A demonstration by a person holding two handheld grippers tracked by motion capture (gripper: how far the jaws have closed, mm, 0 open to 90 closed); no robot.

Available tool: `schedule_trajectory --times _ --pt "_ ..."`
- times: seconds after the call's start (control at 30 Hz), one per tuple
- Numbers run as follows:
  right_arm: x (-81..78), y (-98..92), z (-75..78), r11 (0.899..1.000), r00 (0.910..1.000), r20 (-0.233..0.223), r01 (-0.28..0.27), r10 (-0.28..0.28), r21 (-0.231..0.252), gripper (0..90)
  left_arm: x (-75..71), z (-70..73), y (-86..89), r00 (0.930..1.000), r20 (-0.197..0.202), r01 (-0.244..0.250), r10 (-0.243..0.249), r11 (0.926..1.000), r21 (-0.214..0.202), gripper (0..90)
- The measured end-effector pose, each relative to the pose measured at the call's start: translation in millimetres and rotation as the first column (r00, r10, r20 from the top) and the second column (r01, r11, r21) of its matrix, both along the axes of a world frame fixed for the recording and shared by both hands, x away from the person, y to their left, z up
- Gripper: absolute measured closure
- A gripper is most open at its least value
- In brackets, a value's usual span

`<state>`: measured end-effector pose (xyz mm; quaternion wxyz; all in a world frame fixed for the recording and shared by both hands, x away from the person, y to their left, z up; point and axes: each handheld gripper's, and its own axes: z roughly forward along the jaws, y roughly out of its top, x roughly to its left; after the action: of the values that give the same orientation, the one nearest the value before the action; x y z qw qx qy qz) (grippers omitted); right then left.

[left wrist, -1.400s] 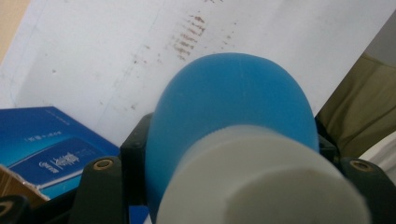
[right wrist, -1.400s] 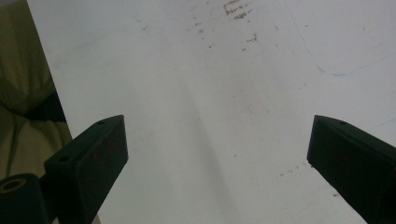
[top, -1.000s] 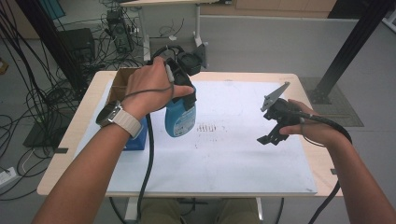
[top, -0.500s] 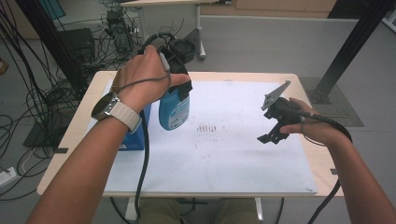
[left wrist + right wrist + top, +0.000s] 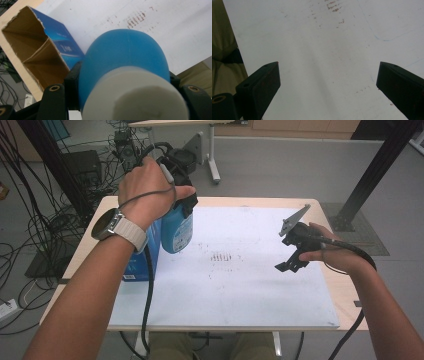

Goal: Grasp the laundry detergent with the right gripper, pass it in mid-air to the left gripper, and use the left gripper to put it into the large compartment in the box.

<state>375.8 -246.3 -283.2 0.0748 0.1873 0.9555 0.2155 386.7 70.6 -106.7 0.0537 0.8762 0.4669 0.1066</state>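
A wooden table (image 5: 345, 290) carries a white sheet (image 5: 240, 285) marked with small brown specks. At its far left stands an open blue box (image 5: 142, 262), cardboard brown inside. Just right of it, lifted above the sheet, hangs a blue bottle (image 5: 177, 230) with a white cap, clamped by the left gripper (image 5: 182, 202). The right gripper (image 5: 292, 262) hovers over the sheet's right side, jaws wide apart with nothing between them

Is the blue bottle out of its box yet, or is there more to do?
Done: the blue bottle is out of the open blue box, whose cardboard inside looks empty. In hand: the left gripper clamps the bottle just below its white cap, above the white mat. Left: probably setting it down. The right gripper waits open.
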Motion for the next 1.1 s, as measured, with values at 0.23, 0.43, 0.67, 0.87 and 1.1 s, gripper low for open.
schedule_trajectory --times 0.23,0.43,0.67,0.87,1.1 --pt "2.1 -0.5 4.1 1.000 1.0000 0.008 -0.002 0.002 0.001 5.3 3.3 10.7 9.0 0.9983 -0.010 -0.057 0.057 0.9984 -0.006 38.0" --pt "6.3 -0.8 7.3 1.000 0.9999 0.011 -0.004 0.004 -0.003 5.0 7.1 16.2 16.4 0.9911 -0.013 -0.133 0.133 0.9907 -0.028 38.0" --pt "11.1 0.6 10.1 1.000 0.9999 0.012 -0.006 0.007 -0.009 5.2 11.5 23.3 22.7 0.9819 -0.010 -0.190 0.189 0.9811 -0.038 38.0" --pt "13.9 2.0 10.4 1.000 0.9999 0.009 -0.009 0.009 -0.009 5.2 13.8 26.3 28.1 0.9759 -0.018 -0.218 0.218 0.9747 -0.048 37.9" --pt "14.8 1.8 8.9 1.000 1.0000 0.005 -0.005 0.006 -0.015 5.2 16.0 30.2 38.8 0.9667 -0.023 -0.256 0.255 0.9656 -0.048 37.9"
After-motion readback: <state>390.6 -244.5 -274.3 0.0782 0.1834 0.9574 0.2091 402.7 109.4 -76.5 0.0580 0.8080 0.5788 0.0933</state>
